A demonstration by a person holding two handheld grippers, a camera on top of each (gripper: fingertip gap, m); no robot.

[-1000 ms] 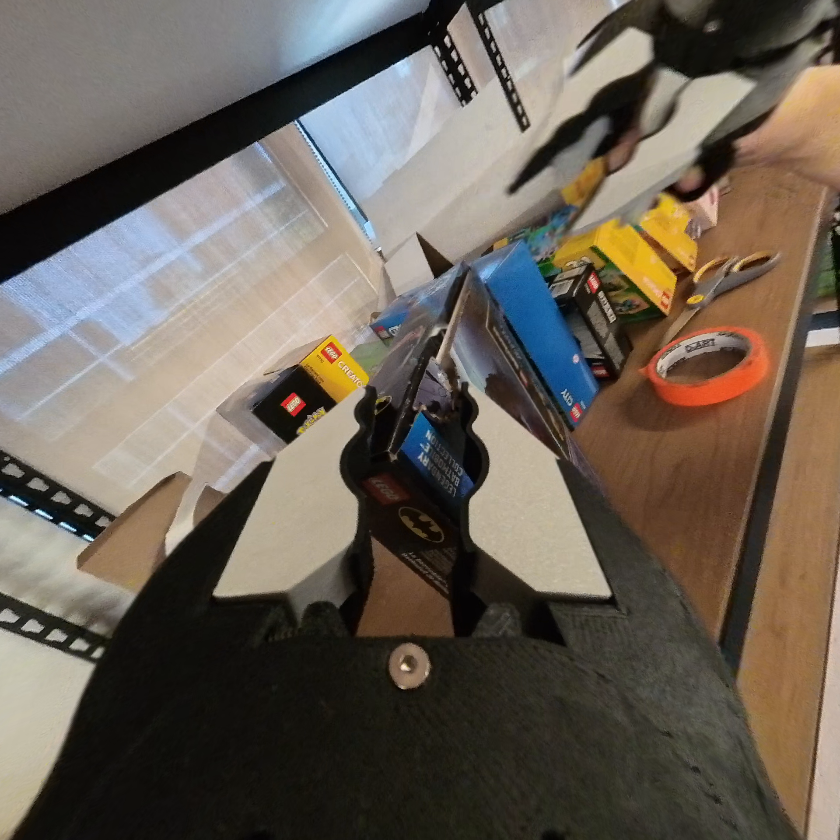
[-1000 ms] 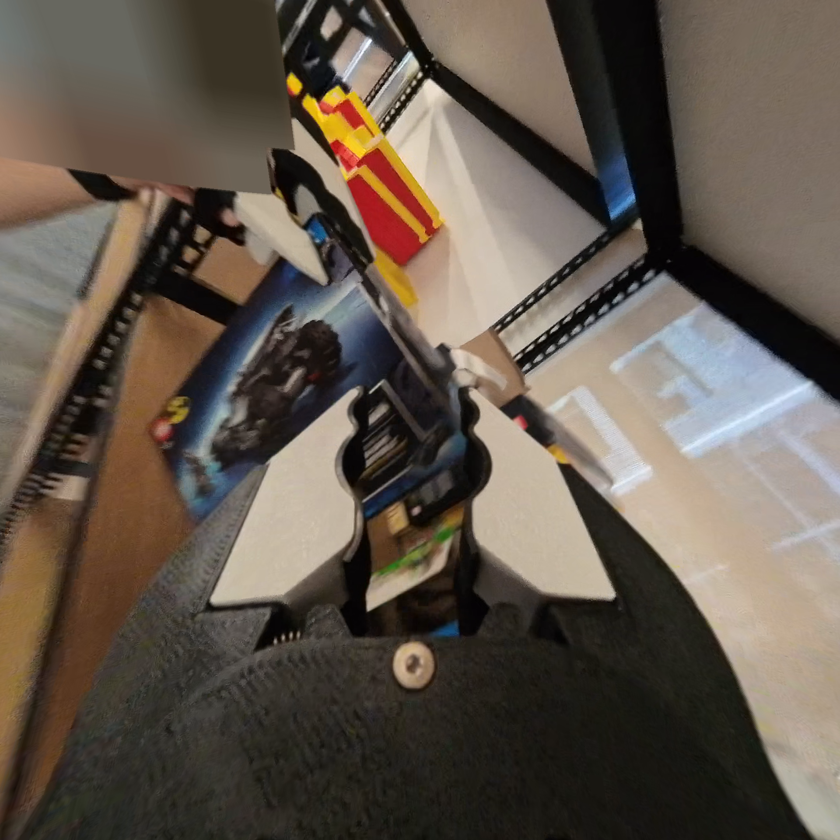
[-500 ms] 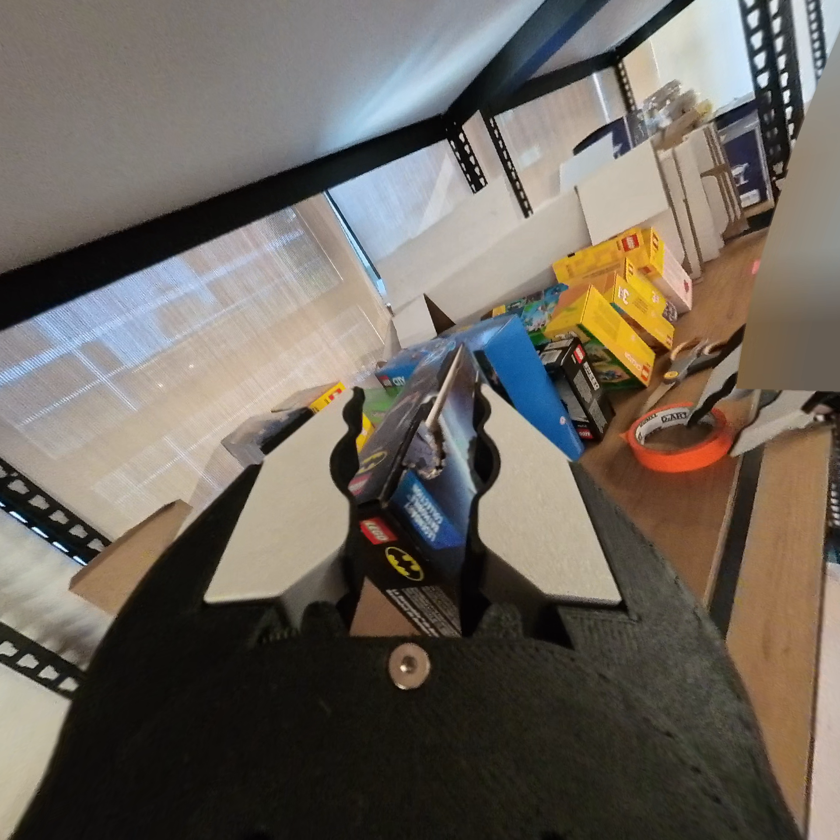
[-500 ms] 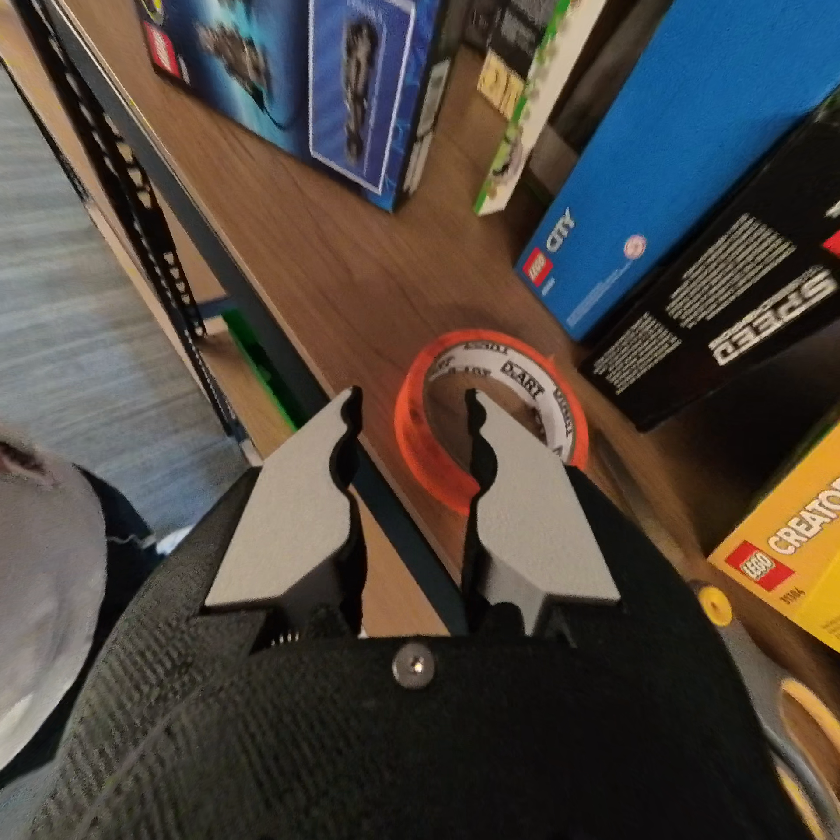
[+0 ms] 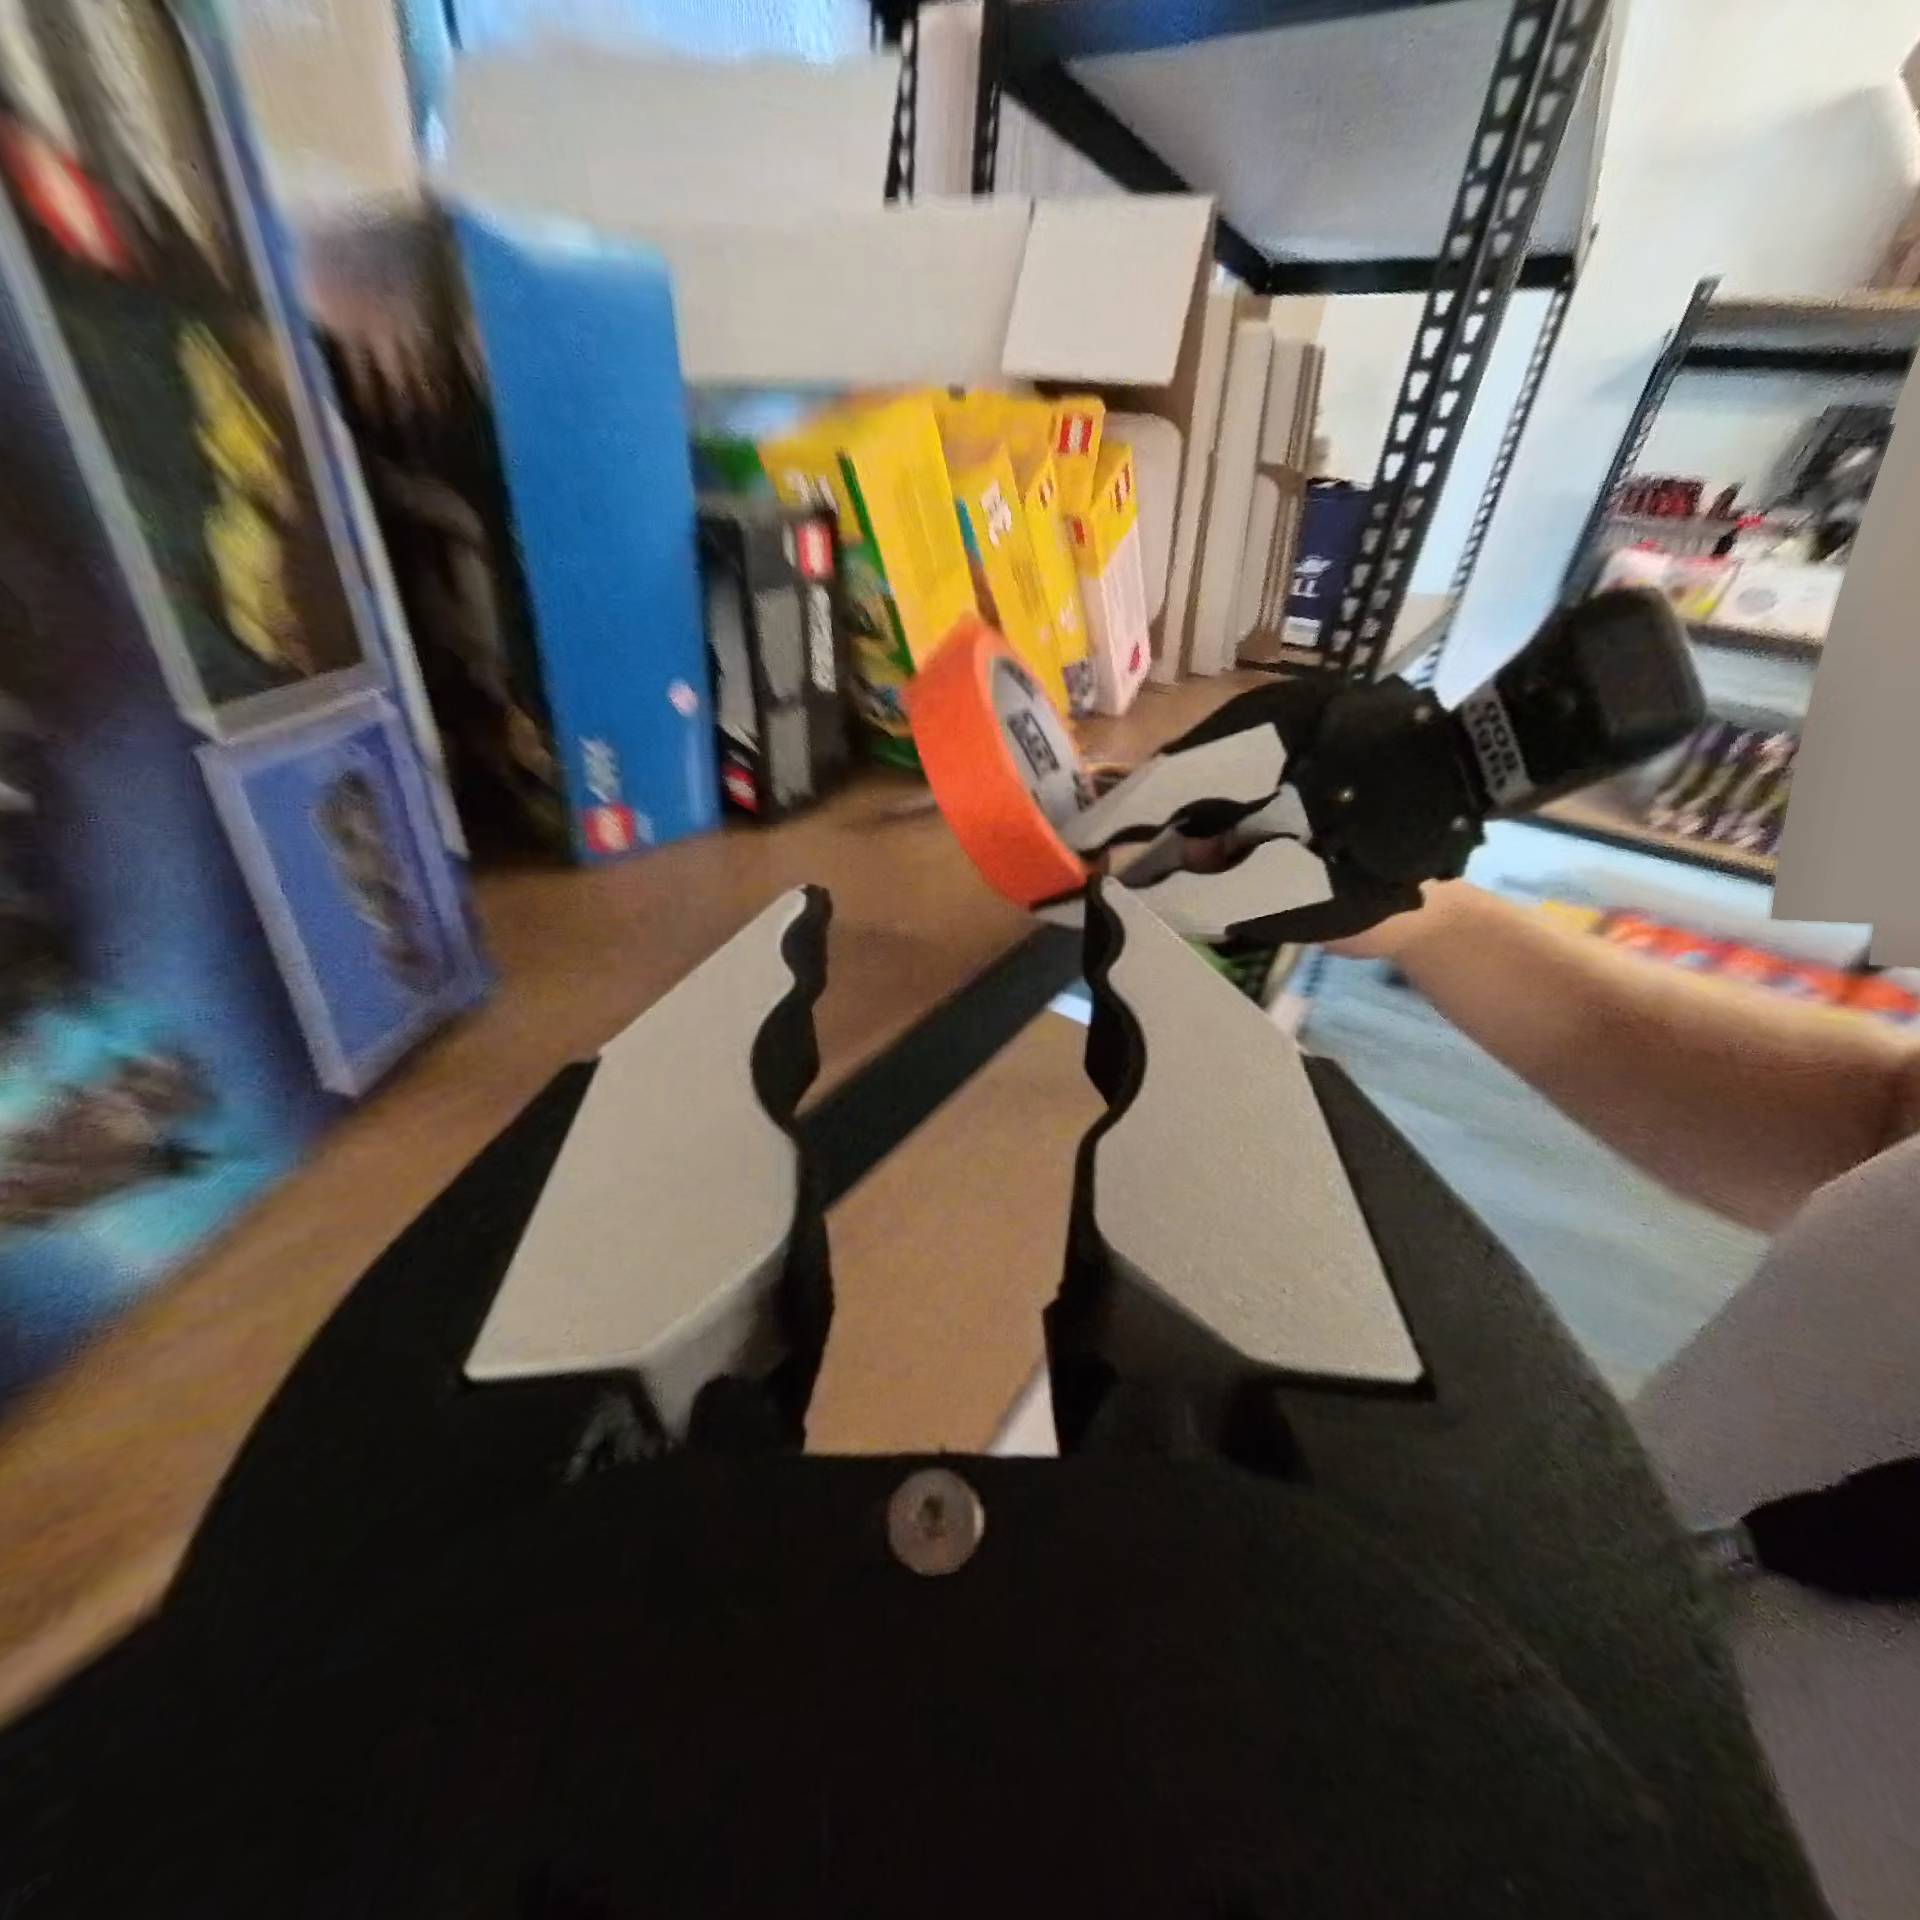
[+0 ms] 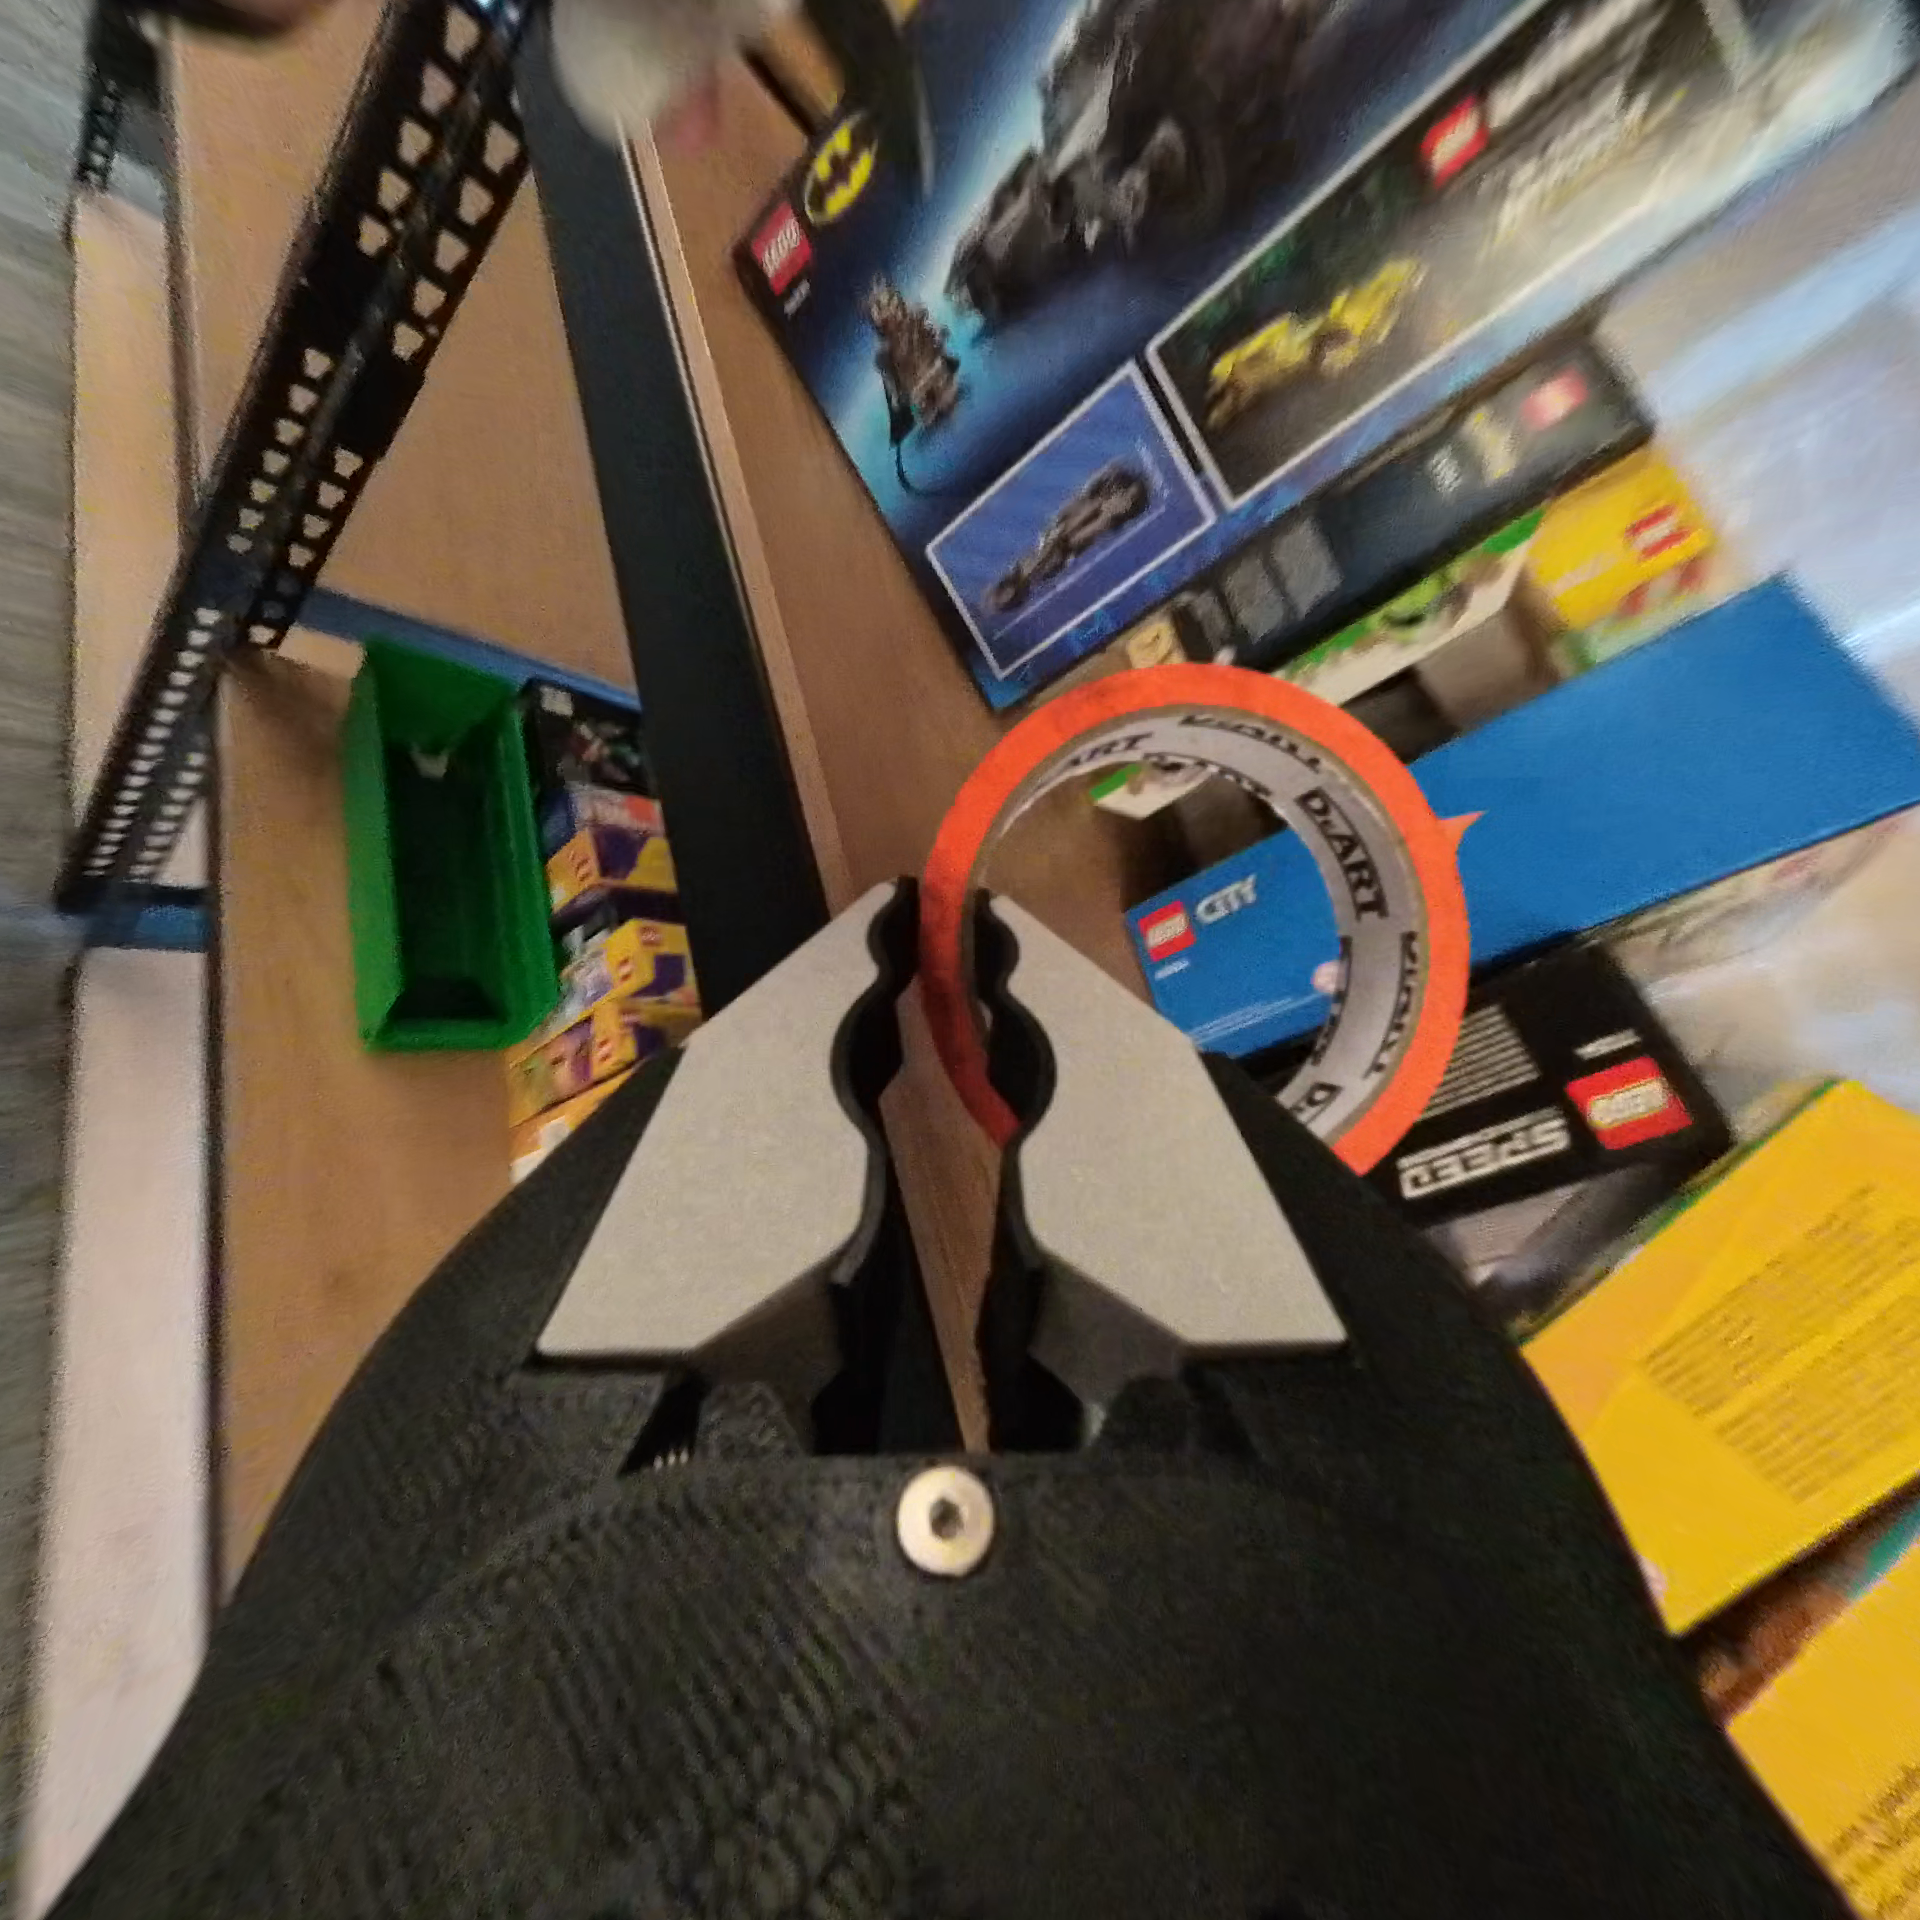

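Observation:
My right gripper [image 6: 943, 902] is shut on the rim of an orange roll of tape [image 6: 1392, 831] and holds it up off the wooden shelf [image 6: 831, 436]. The left wrist view shows the same roll [image 5: 977, 790] lifted and tilted, pinched by the right gripper [image 5: 1091, 831] coming in from the right. My left gripper [image 5: 951, 904] is open and empty, just below and in front of the roll, over the shelf's front edge. A large dark blue toy box [image 5: 156, 831] stands at its left.
Toy boxes stand in a row on the shelf: a blue one [image 5: 582, 540], a black one [image 5: 779, 644], yellow ones [image 5: 935, 540]. White cartons [image 5: 1112, 291] stand behind. Black rack posts [image 5: 1444, 343] rise at right. A green bin [image 6: 436, 842] sits on the lower shelf. My right fingertips sit around 12 cm from my left ones.
My left gripper has let go of the dark toy box, which now stands at its left, and has opened. My right gripper has closed on the tape roll and lifted it off the shelf.

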